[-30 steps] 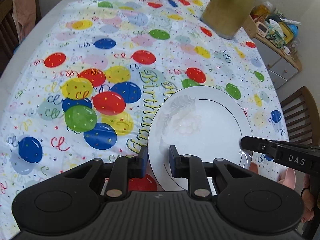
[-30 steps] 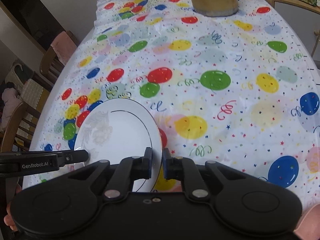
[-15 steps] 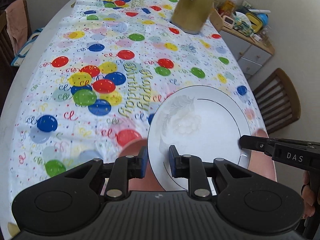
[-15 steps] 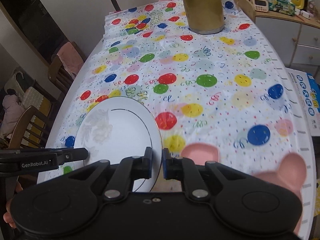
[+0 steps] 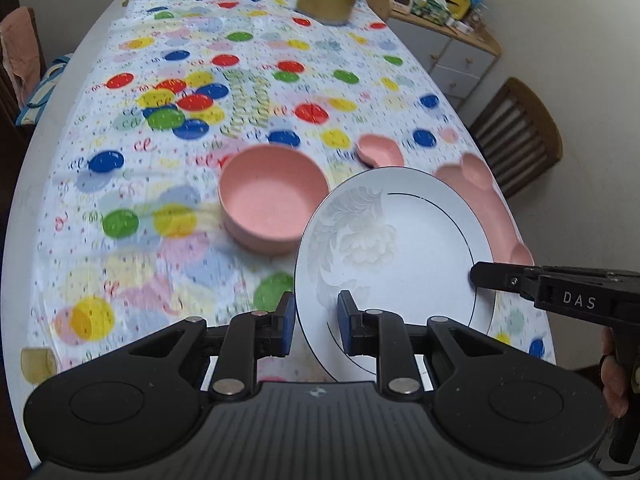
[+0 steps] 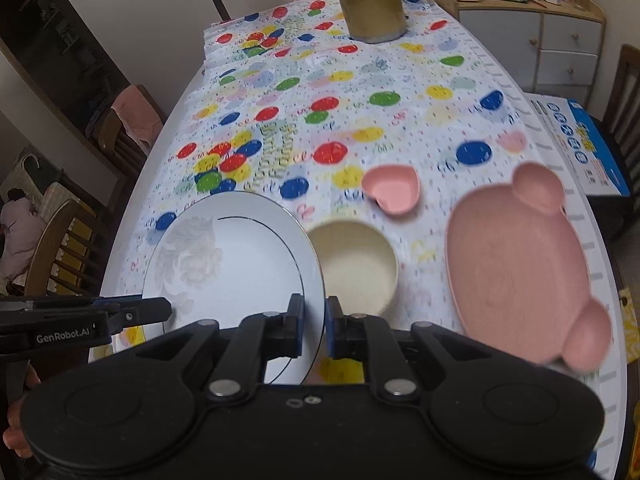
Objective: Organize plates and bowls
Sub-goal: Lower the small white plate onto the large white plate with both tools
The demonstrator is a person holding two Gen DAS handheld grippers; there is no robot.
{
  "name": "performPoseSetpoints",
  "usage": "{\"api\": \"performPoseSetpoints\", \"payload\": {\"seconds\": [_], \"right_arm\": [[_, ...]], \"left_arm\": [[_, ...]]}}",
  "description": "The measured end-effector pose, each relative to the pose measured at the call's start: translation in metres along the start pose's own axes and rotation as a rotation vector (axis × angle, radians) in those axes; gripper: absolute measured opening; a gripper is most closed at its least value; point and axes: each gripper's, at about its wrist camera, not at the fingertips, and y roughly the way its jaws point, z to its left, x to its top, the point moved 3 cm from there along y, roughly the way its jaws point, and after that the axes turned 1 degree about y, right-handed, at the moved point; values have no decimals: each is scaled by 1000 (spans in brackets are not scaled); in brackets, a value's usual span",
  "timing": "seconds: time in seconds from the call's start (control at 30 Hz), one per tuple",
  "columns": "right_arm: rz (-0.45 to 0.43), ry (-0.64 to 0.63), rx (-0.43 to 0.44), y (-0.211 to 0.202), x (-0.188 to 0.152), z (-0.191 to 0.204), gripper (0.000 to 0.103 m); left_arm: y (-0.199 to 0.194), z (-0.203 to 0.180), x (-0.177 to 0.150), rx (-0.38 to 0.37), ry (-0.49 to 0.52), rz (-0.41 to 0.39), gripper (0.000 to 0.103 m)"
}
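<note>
Both grippers, left gripper (image 5: 313, 322) and right gripper (image 6: 313, 330), are pinching the white plate (image 5: 400, 264) at opposite edges, holding it steady above the table (image 6: 400, 80), probably so it doesn't tip, with the pink bowl (image 5: 272, 204) at ten o'clock.

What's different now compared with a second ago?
The white plate, gripped on both edges by the left gripper and right gripper, has been carried back toward the table's near end, bringing the pink bowl and pink bear-shaped plate into view. Both grips are unchanged.

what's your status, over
Both grippers, left and right, shut on white plate, held above table. Pink bowl, cream bowl, bear plate below.
</note>
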Motion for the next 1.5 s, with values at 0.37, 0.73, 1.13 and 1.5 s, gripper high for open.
{"api": "performPoseSetpoints", "payload": {"seconds": [0.37,0.73,1.13,1.5], "right_arm": [[28,92,-40,-23,-99,-5,10],[73,167,-66,-10,-166,-16,10],[116,182,-76,7,-191,-19,9],[123,185,-75,13,-196,-22,10]], "left_arm": [[4,-13,-87,-45,48,108,21],[32,-8,-137,-36,69,204,21],[43,-5,-149,-22,78,220,21],[44,-3,-148,-34,73,234,21]]}}
